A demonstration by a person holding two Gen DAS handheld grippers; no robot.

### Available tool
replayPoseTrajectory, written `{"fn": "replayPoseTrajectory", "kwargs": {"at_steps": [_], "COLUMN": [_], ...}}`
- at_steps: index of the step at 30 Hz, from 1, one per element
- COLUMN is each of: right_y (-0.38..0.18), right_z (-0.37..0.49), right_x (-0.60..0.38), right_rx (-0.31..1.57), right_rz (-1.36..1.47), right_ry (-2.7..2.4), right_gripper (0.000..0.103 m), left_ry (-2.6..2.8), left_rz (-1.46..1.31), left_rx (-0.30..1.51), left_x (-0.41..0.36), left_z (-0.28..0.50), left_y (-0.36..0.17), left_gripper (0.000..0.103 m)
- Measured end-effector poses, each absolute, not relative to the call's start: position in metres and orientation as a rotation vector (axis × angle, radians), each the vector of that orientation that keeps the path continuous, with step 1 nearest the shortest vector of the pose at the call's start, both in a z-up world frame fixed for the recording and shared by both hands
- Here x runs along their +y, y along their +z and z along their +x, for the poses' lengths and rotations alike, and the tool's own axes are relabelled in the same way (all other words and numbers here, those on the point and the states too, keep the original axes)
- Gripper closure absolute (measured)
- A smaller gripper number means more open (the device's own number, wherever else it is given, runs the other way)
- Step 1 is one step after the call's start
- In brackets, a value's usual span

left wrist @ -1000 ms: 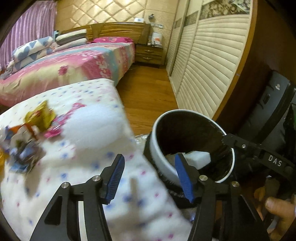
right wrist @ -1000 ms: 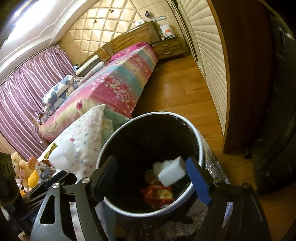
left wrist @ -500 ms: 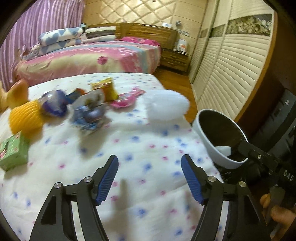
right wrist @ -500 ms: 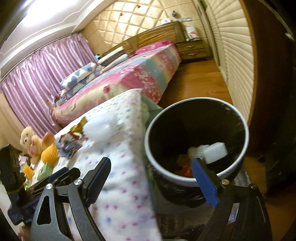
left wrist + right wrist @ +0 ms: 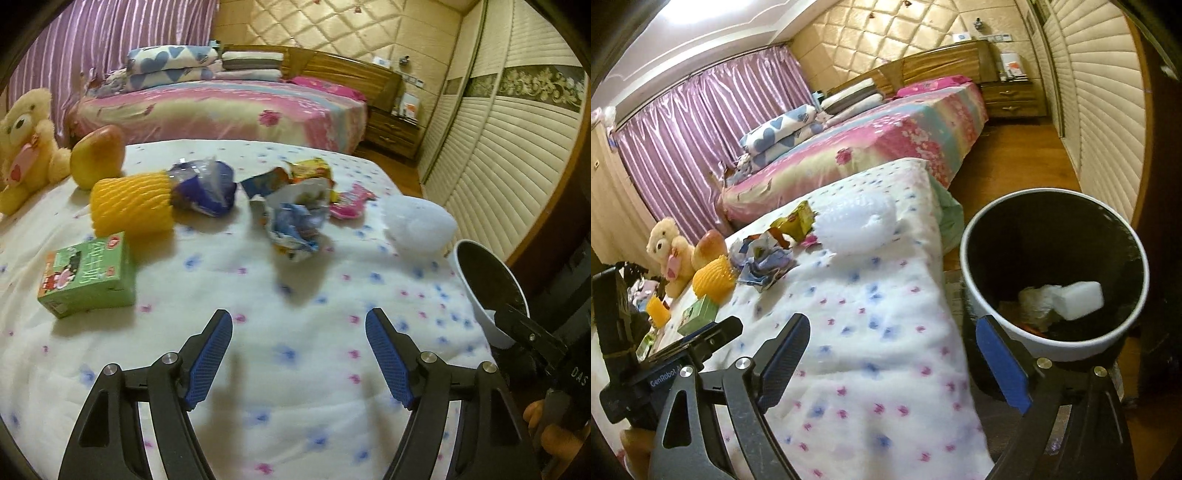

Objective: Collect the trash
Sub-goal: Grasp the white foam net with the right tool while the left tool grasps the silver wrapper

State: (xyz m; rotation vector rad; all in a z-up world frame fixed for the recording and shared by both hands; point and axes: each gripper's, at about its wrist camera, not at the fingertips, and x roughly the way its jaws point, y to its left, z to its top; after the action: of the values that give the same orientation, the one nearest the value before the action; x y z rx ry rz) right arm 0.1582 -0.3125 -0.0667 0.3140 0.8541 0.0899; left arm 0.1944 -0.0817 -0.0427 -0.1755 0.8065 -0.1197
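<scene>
- The left gripper (image 5: 299, 325) hangs over the spotted blanket (image 5: 295, 387), jaws spread and bare after widening just now.
- The right gripper (image 5: 892, 332) gapes too, nothing between its pads, straddling the blanket's edge beside the bin (image 5: 982, 295).
- Crumpled wrappers (image 5: 295, 218) lie further up the blanket, near a white foam lump (image 5: 417, 221).
- A white block (image 5: 1078, 295) sits inside the bin.

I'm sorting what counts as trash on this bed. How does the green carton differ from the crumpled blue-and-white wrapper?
The green carton keeps its boxy shape with flat faces; the crumpled blue-and-white wrapper is wadded and torn open. The carton lies alone near the yellow foam sleeve; the wrapper sits among other wrappers. Both rest on the dotted white blanket, outside the bin.
</scene>
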Motion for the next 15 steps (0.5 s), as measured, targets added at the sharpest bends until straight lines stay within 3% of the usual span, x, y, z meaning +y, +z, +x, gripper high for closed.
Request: {"fn": "replayPoseTrajectory", "kwargs": {"at_steps": [15], "right_y": [-0.066], "right_z": [0.211], "right_x": [-0.299], "right_rx": [0.828], "right_rz": [0.230], "right_ry": [0.131], "right_gripper": [0.011], "left_ry": [-0.096], "left_rz": [-0.171], "left_rx": [0.797], "left_x": [-0.071], "left_z": [0.240], "left_y": [-0.044], "left_gripper": [0.029]}}
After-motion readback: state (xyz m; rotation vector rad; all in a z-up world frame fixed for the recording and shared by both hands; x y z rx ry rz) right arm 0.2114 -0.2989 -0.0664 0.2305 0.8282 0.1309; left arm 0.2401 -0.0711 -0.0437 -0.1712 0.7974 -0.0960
